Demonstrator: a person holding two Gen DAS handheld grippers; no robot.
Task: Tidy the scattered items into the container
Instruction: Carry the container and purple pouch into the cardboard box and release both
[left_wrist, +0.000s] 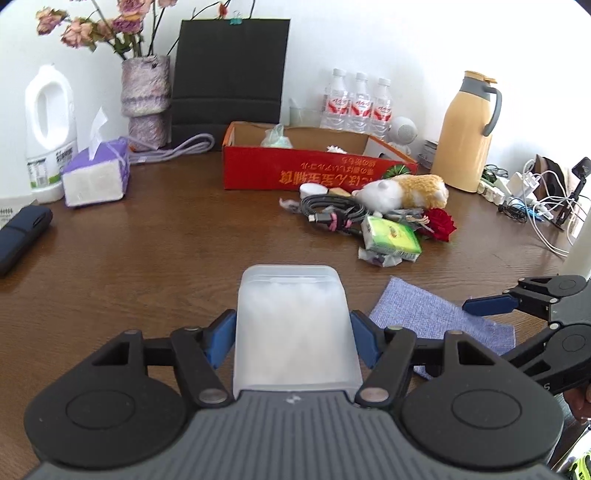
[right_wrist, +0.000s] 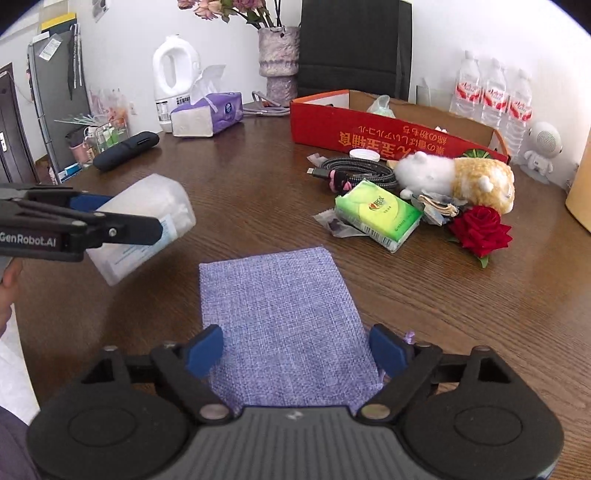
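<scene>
Frosted plastic box (left_wrist: 295, 325) of white cotton sits clamped between my left tool's (left_wrist: 293, 338) blue pads, held tilted above the worktop (left_wrist: 166, 229), well short of the red cardboard box (left_wrist: 314, 170). My right tool (right_wrist: 295, 349) points downward with its pads standing apart, straddling the near end of a purple cloth pouch (right_wrist: 280, 314) lying flat. Beyond lie a green tissue pack (right_wrist: 376, 212) and a plush hamster (right_wrist: 458, 177).
</scene>
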